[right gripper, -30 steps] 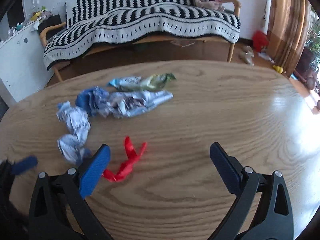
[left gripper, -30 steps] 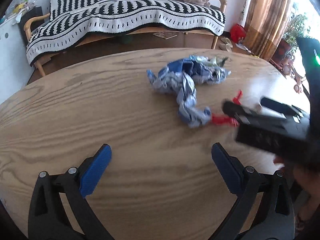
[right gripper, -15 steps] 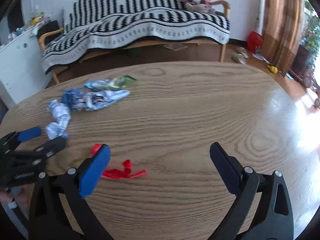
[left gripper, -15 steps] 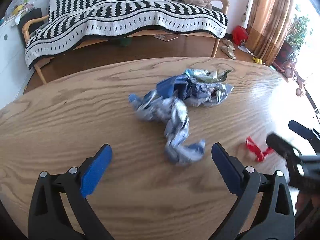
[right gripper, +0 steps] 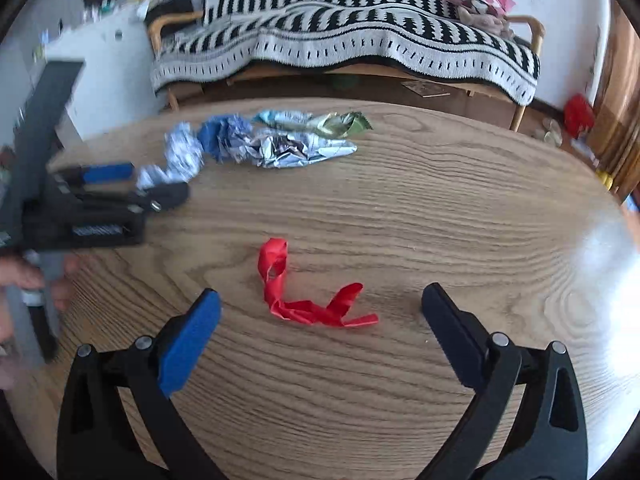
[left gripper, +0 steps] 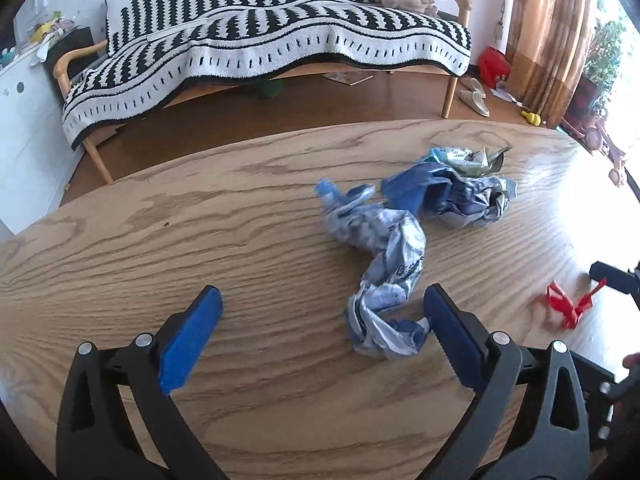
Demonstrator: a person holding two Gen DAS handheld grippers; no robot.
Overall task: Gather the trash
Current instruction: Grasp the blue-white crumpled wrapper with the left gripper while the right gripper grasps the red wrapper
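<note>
a home living room: blanket-draped sofa [left gripper: 260, 40], curtain [left gripper: 548, 32], wooden table [left gripper: 200, 240].

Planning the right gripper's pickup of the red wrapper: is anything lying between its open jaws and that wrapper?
Nothing visible does. The red wrapper lies alone on bare wooden table, just ahead of the open right gripper. The crumpled blue-and-silver wrappers sit farther back, and the left gripper is off to the side.

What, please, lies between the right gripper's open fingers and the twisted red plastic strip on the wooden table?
Only bare wooden table: in the right wrist view, the right gripper frames the red strip untouched.
</note>
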